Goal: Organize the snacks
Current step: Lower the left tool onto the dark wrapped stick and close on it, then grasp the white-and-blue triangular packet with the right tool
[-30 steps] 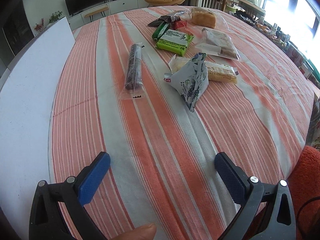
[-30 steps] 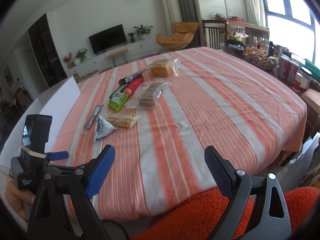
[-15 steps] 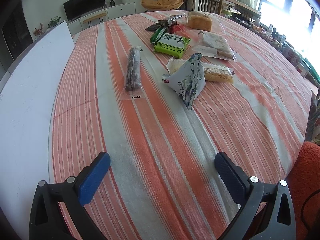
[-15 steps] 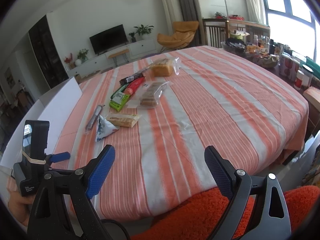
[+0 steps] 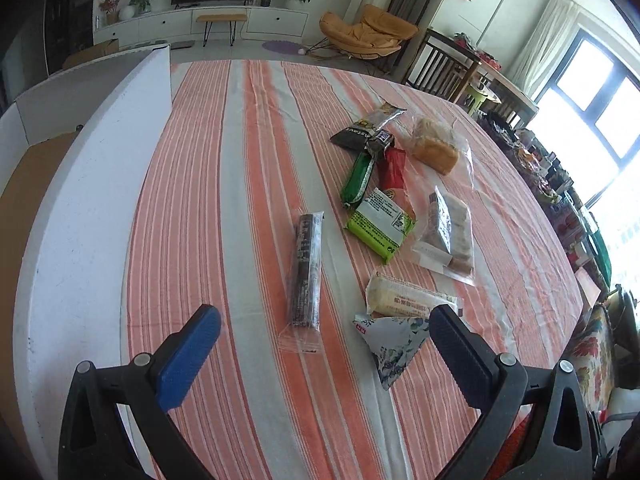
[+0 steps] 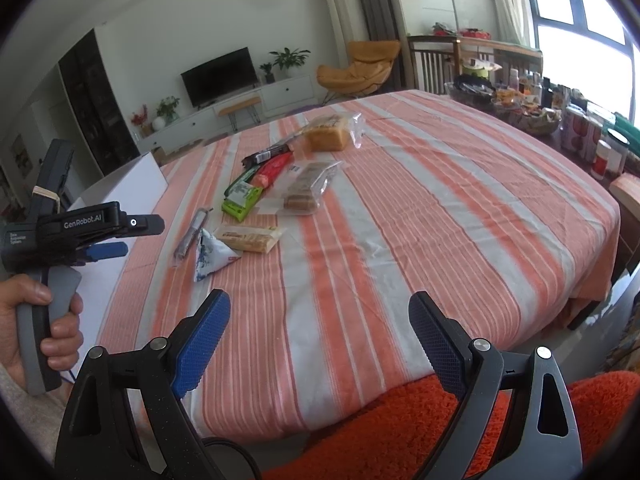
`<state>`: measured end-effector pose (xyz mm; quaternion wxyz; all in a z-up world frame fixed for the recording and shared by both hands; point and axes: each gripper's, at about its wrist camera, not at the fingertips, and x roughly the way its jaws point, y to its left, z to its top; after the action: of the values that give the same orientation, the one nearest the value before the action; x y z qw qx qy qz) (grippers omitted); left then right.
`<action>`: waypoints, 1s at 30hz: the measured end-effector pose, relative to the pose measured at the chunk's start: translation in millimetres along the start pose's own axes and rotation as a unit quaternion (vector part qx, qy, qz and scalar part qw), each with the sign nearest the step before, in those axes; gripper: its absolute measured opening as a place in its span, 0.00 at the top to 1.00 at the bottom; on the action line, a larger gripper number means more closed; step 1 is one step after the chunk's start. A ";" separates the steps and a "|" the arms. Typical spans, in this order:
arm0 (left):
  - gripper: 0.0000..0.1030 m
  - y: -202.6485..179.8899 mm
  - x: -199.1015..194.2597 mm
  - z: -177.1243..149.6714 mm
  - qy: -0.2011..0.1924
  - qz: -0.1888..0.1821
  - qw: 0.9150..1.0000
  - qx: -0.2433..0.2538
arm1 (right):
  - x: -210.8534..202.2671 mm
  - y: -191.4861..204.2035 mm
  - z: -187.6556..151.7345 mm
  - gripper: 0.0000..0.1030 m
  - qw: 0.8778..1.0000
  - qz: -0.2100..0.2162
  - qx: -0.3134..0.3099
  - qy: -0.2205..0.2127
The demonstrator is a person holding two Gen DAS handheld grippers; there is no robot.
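Note:
Several snacks lie on the orange-striped tablecloth (image 5: 208,208): a dark stick pack (image 5: 306,268), a floral triangular pouch (image 5: 394,346), a pale biscuit pack (image 5: 404,298), a green pack (image 5: 380,224), a clear bag of bars (image 5: 448,232), a green bar (image 5: 358,176), a red bar (image 5: 394,168), dark sachets (image 5: 366,128) and bagged bread (image 5: 436,148). My left gripper (image 5: 324,354) hangs open just short of the stick pack and pouch. My right gripper (image 6: 320,336) is open over the table's near edge, holding nothing. The same snacks, such as the pouch (image 6: 208,254), lie ahead to its left.
A white board (image 5: 80,216) runs along the table's left side. A hand (image 6: 36,336) holds the left gripper's handle at far left in the right wrist view. An orange fuzzy cushion (image 6: 400,424) lies below the table edge. A cluttered side table (image 6: 532,104) stands at right.
My left gripper has advanced and tipped up toward the snacks, so the stick pack and pouch now sit close before its fingers. The right gripper has barely moved.

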<state>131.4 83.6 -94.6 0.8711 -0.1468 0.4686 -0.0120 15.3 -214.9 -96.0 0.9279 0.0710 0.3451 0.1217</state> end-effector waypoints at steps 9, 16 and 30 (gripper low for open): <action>0.27 -3.9 74.3 16.8 0.049 0.085 0.994 0.052 | -1.7 -4.8 -0.5 0.10 1.000 0.005 0.010 0.001; 0.81 -8.4 51.4 -14.6 0.047 0.085 0.991 0.096 | -1.1 -10.2 -0.2 0.10 0.999 0.027 0.020 0.004; 0.79 0.9 12.6 -76.6 0.016 0.091 0.990 0.110 | 119.1 55.0 31.9 0.12 0.965 0.175 -0.012 0.197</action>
<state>75.6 63.7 -144.8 0.8720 -0.0063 0.4892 0.0134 113.7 -130.8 -134.4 0.8069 0.0934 0.5015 0.2978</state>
